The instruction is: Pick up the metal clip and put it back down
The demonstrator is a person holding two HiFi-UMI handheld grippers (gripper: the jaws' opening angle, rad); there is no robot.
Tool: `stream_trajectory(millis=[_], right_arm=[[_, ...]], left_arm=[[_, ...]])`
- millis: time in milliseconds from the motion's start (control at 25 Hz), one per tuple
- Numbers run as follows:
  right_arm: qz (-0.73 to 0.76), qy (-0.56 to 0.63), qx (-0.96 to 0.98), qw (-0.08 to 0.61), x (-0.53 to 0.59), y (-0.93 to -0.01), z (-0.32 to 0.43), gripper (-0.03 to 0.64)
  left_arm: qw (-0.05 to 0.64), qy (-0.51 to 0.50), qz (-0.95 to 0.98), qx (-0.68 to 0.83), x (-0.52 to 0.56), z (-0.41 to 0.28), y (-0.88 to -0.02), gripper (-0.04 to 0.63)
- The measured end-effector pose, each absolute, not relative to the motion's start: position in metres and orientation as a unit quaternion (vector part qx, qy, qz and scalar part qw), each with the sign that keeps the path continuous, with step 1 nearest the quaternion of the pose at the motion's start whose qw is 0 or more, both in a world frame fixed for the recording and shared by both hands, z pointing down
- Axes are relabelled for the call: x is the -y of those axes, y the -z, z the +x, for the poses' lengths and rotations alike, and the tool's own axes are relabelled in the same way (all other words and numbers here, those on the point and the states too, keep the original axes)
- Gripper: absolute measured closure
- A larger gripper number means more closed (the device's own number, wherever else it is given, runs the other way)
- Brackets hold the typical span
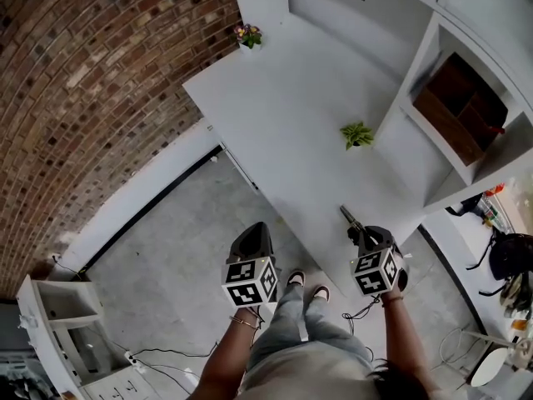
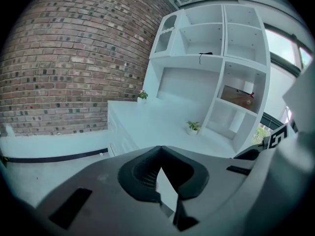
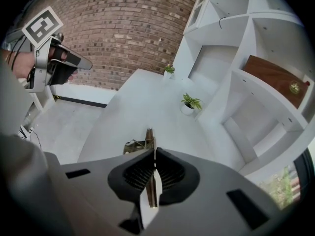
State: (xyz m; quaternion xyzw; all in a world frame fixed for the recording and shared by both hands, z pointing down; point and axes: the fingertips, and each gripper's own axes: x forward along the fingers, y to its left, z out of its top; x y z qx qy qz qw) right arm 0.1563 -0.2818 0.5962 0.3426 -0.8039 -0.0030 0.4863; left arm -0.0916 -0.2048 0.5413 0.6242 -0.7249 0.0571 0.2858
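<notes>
The metal clip (image 1: 350,219) is a dark, thin piece that sticks out forward from my right gripper (image 1: 364,233), which is shut on it. In the right gripper view the clip (image 3: 145,142) is pinched between the jaws of the right gripper (image 3: 153,150) and hangs over the near end of the white table (image 3: 138,102). My left gripper (image 1: 252,242) is off the table's left side, over the floor. Its jaws meet in the left gripper view, where the left gripper (image 2: 160,150) holds nothing.
A small green plant (image 1: 356,134) stands mid-table and a flower pot (image 1: 248,35) at the far corner. A white shelf unit (image 1: 450,98) lines the table's right side. A brick wall (image 1: 92,73) runs on the left, with a white cabinet (image 1: 58,323) on the grey floor.
</notes>
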Motion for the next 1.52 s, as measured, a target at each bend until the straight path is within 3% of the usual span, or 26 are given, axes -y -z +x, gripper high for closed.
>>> stream_trajectory(millis=[560,1120,1520], right_arm=[[0.404,-0.067,0.835,0.368,0.315,-0.518,0.150,0.606],[0.569,-0.176,0.801,0.059,0.332,-0.413,0.206,0.606],[0.563,-0.191,0.803,0.031,0.324,-0.410,0.212,0.606]], left_arm=[[0.240,-0.038,0.667,0.704,0.251,-0.073,-0.490,0.589],[0.166,-0.004,0.728,0.665,0.304,-0.021,-0.415,0.589],[0.159,-0.012,0.731,0.664,0.302,-0.010,-0.413,0.589]])
